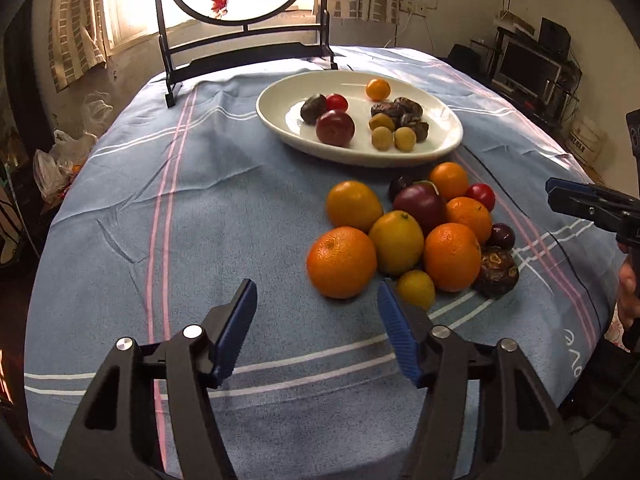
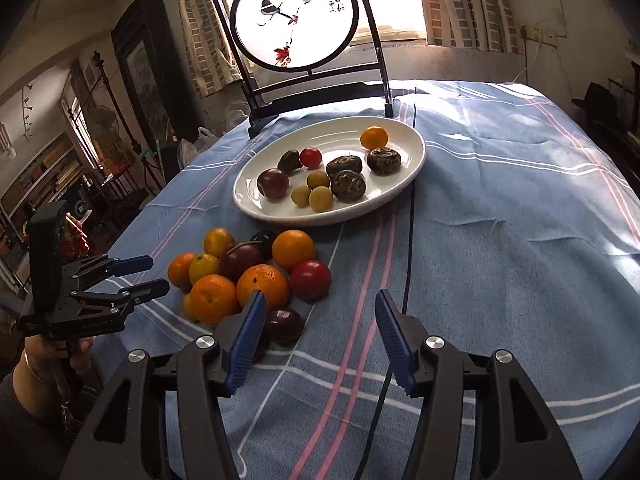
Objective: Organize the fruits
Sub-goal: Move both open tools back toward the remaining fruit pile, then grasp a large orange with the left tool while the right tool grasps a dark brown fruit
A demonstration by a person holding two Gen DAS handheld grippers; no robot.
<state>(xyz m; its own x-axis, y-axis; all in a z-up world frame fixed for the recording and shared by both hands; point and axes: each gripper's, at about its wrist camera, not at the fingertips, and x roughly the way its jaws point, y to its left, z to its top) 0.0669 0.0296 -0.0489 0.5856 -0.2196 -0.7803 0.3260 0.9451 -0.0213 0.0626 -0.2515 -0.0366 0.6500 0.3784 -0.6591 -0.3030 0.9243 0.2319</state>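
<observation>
Nearest you, your left gripper (image 1: 316, 304) stands part open and empty, just short of the fruit heap (image 1: 404, 236); your right gripper (image 2: 320, 316) likewise gapes with nothing between its pads, its left finger just over a dark plum (image 2: 283, 325) at the heap's edge. Judged so, both are poised to pick. The loose oranges, plums and tomatoes lie clustered on the blue striped tablecloth (image 1: 200, 200). Beyond, the white oval plate (image 2: 256, 208) already holds smaller fruit in like-with-like groups. Farther back stands a round painted screen (image 2: 294, 20) before a bright curtained window, amid a cluttered room.
</observation>
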